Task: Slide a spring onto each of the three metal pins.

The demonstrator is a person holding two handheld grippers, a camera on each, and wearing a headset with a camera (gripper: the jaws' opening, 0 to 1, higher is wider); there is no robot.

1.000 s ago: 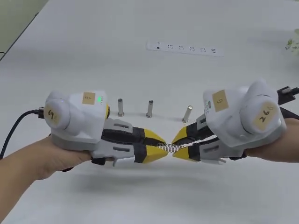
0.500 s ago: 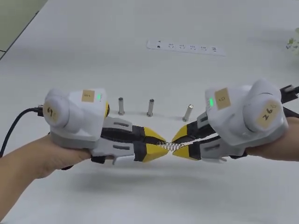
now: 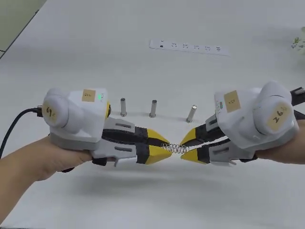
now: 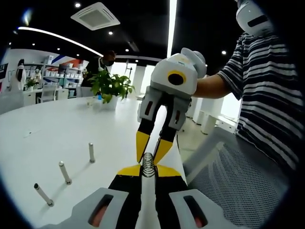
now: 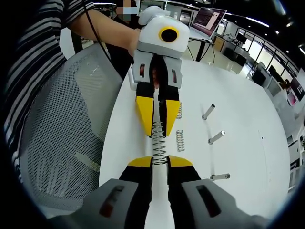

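Holding one spring (image 3: pixel 176 149) strung between left gripper (image 3: pixel 167 147) and right gripper (image 3: pixel 184 150), each clamped tight on an end, just nearer than the pins (image 3: pixel 153 108).

Three short upright metal pins (image 3: pixel 153 109) stand in a row with clear gaps between them. Bare white tabletop (image 3: pixel 86 43) runs behind them to a long white power strip (image 3: pixel 189 47). In front, a thin coil spring (image 3: pixel 176 149) bridges the left gripper (image 3: pixel 167 148) and right gripper (image 3: pixel 184 149), barring passage there.
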